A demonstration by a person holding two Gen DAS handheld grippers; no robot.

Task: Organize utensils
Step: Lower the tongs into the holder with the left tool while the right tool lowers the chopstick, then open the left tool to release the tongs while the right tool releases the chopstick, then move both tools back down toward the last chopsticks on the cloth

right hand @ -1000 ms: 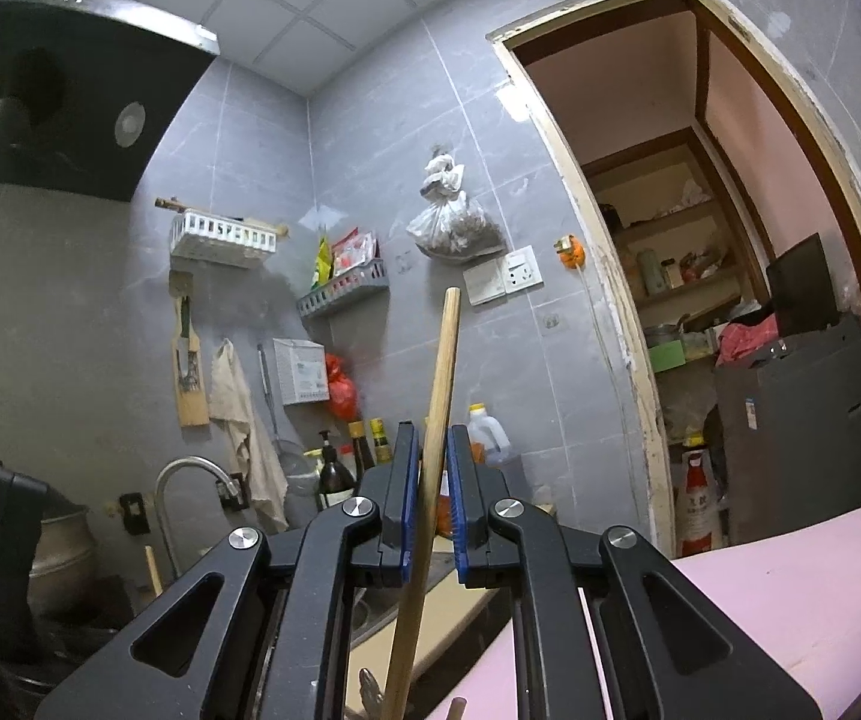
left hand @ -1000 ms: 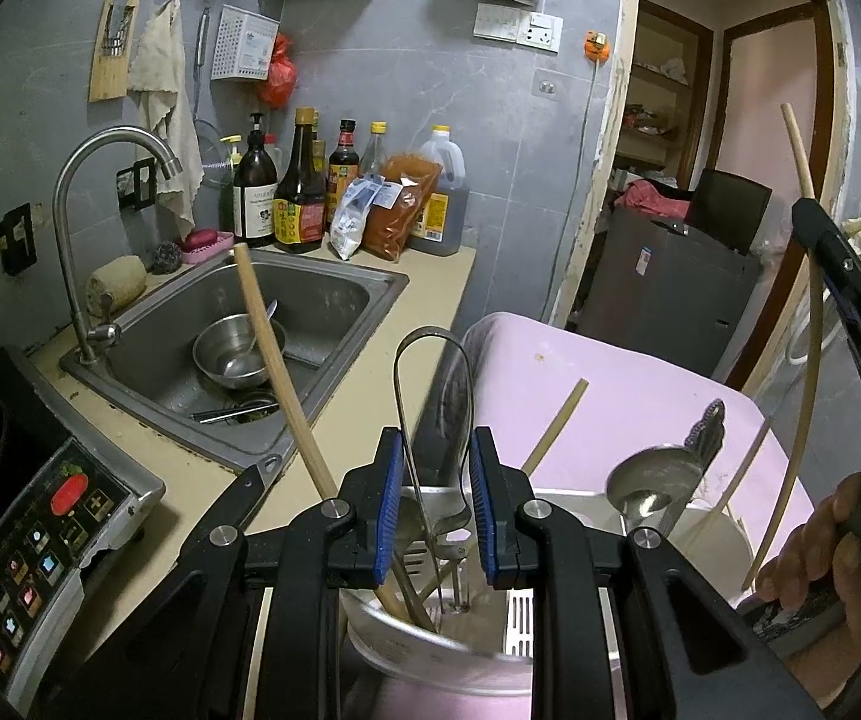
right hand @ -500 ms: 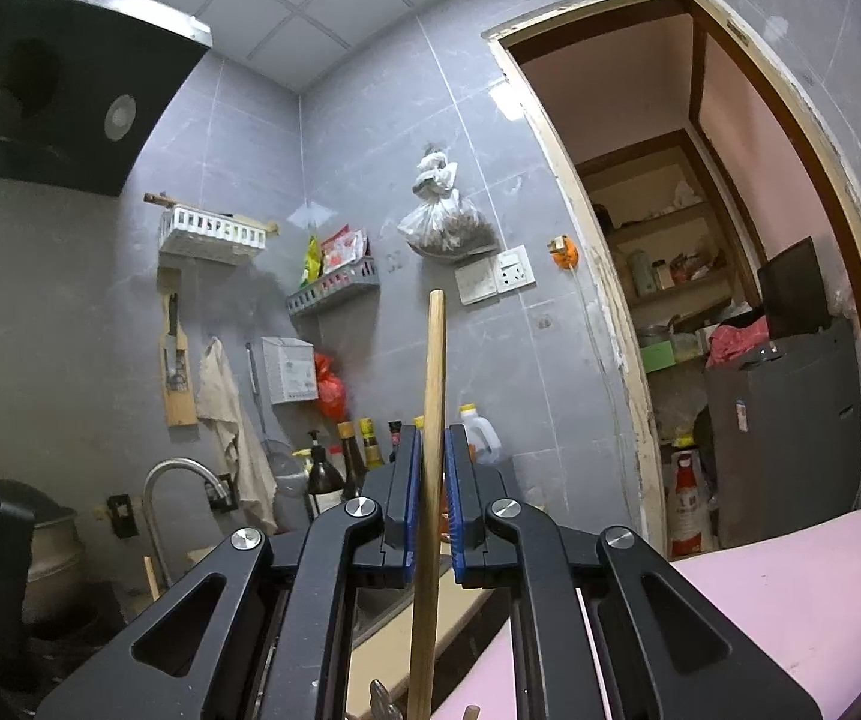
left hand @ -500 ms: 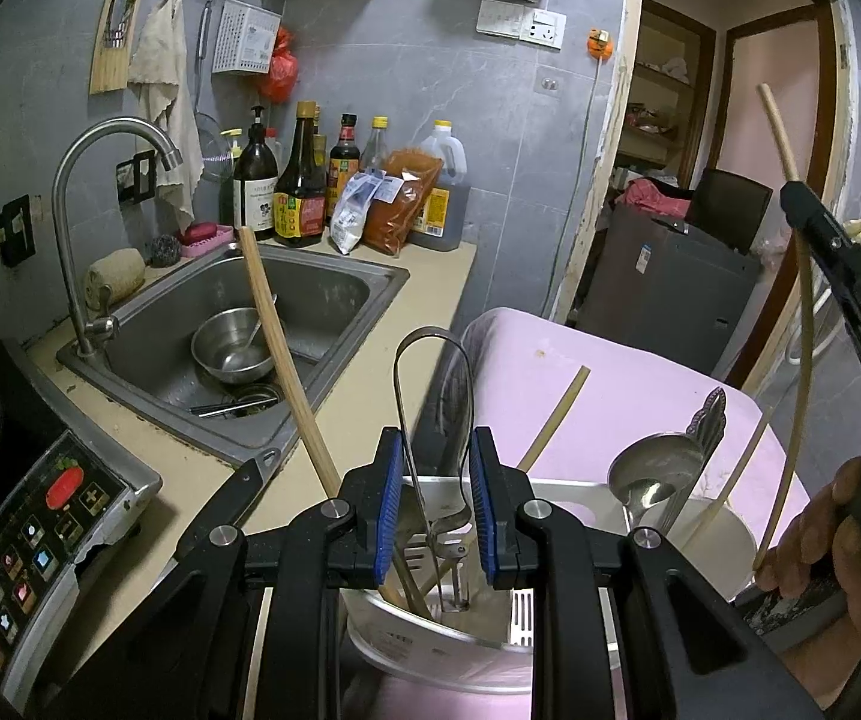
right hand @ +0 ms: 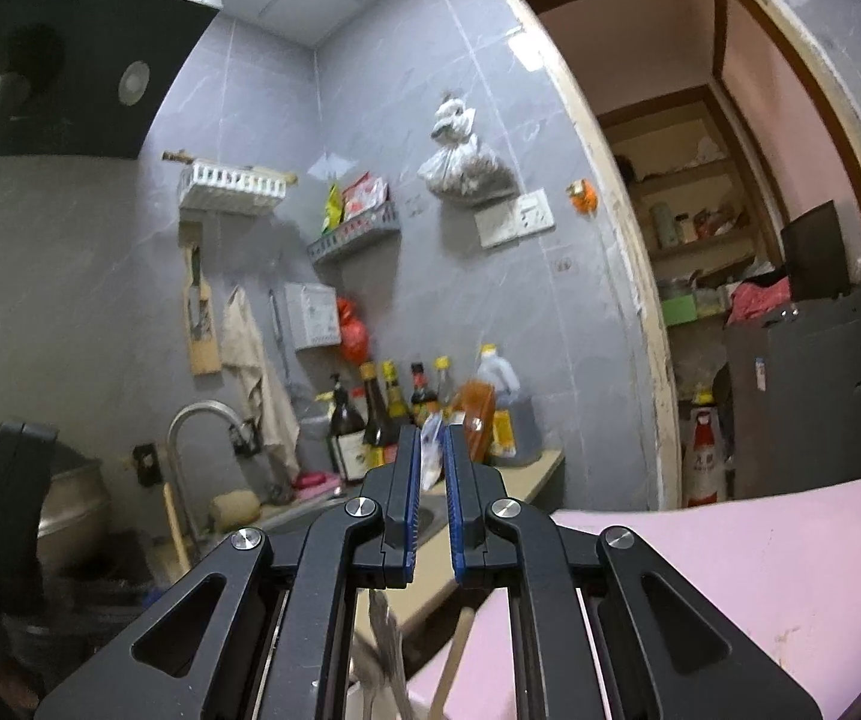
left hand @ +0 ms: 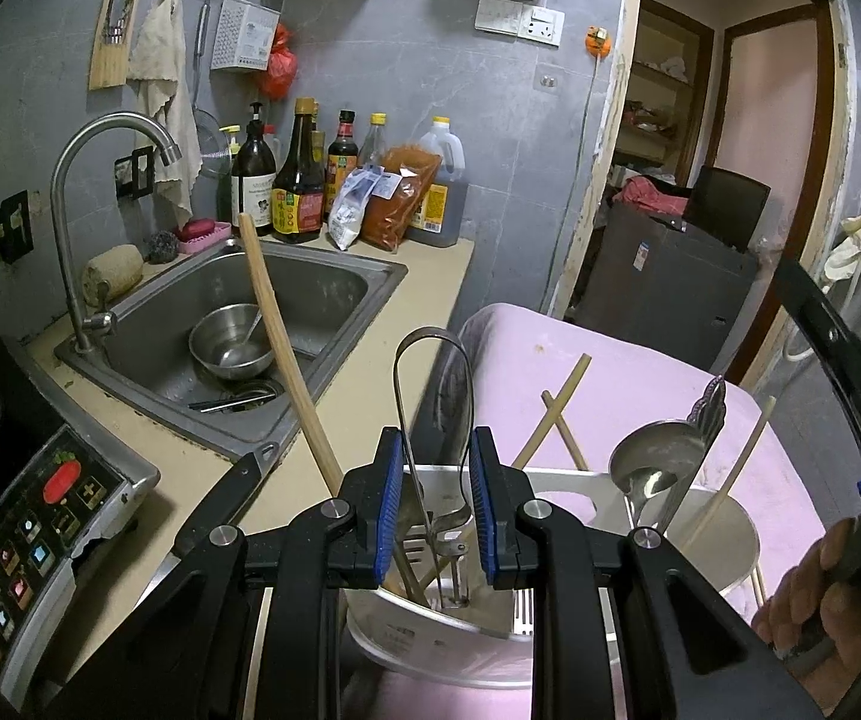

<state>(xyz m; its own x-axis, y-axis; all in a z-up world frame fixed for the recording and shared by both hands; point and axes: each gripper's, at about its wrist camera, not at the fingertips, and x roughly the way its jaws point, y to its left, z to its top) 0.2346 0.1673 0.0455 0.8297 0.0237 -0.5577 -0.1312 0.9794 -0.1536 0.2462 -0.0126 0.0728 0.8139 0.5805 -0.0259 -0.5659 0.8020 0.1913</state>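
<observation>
Left gripper point(left hand: 433, 516), lower centre: jaws narrowly apart, flanking looped steel tongs point(left hand: 433, 360) standing in silver utensil holder point(left hand: 418, 630); contact undeterminable, tong tips hidden. Right gripper point(right hand: 428, 510): closed, empty.

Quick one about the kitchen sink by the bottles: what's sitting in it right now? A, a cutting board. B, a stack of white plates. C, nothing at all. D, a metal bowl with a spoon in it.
D: the left wrist view shows a metal bowl down in the sink, with a spoon handle leaning out of it; no plates or cutting board lie there.
</observation>
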